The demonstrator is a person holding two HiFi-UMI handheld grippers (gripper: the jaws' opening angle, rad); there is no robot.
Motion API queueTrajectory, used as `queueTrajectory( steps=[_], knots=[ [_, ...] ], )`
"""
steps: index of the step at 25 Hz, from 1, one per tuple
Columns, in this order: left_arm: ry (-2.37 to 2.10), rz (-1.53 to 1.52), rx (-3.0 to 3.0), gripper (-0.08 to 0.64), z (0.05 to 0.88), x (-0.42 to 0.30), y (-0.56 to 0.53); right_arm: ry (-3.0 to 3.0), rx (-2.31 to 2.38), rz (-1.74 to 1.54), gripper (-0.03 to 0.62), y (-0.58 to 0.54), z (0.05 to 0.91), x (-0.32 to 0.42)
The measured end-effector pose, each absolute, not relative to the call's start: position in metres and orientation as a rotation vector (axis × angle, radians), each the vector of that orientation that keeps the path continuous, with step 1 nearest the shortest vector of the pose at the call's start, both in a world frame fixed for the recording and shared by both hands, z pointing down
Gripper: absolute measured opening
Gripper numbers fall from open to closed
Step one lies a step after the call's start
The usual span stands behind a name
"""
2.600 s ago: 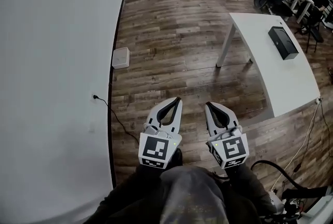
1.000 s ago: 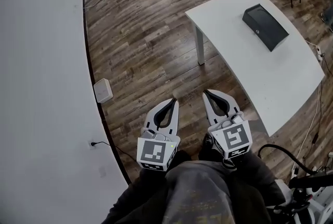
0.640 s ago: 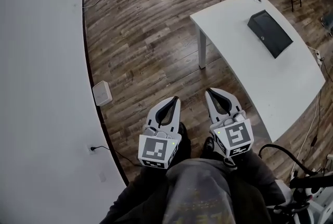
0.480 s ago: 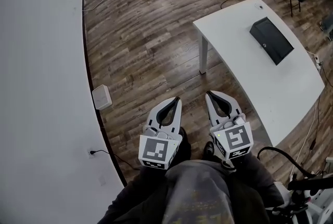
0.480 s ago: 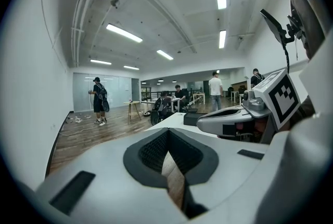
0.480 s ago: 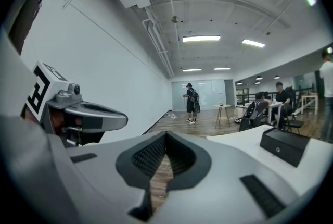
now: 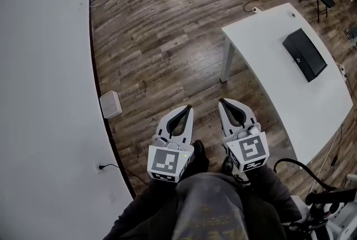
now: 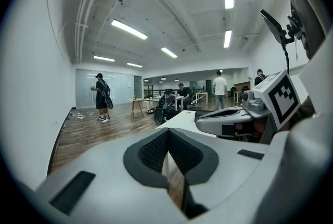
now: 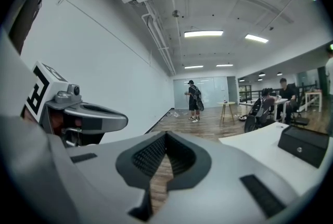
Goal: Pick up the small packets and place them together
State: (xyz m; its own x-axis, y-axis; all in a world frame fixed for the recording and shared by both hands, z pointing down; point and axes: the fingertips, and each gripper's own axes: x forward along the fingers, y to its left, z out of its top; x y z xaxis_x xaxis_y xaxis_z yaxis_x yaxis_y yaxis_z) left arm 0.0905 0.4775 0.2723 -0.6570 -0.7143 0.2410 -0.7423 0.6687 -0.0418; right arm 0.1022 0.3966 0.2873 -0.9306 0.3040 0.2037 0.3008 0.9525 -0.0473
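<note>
Head view: both grippers sit low and centre, side by side, pointing fwd over the wood floor (image 7: 167, 38). The left gripper (image 7: 188, 108) and right gripper (image 7: 222, 101) each have tips pinched together w/ nothing in them. The white tabletop (image 7: 279, 82) lies ahead and to the right of both, its long axis running from its far corner back toward the person's right side, so the right gripper is the nearer one, though still apart from the tabletop edge. Only thing on the tabletop is a black box (image 7: 304, 54) toward its far right; no small packets seen anywhere, so can't tell where they are. Left gripper view: left gripper (image 8: 167, 132) closed and empty, just floor showing thru the slit lower down. The tabletop (image 8: 184, 116) sits beyond the tips and slightly right, w/ the right gripper (image 8: 234, 121) alongside. Right gripper view: right gripper (image 9: 166, 134) closed, also empty. The tabletop (image 9: 260, 147) spreads to the right of its tips, black box (image 9: 304, 146) on it, left gripper (image 9: 88, 113) off to the left. My read: approach phase, no pick started; next move prob. heads right-fwd to the tabletop, right gripper leading.
</note>
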Motion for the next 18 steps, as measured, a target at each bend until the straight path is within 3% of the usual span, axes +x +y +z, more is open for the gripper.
queueTrajectory(
  steps=[18],
  knots=[
    [-2.599, 0.183, 1.344, -0.003, 0.274, 0.006, 0.451, -2.916, -0.267, -0.015, 0.003, 0.372, 0.278, 0.023]
  ],
)
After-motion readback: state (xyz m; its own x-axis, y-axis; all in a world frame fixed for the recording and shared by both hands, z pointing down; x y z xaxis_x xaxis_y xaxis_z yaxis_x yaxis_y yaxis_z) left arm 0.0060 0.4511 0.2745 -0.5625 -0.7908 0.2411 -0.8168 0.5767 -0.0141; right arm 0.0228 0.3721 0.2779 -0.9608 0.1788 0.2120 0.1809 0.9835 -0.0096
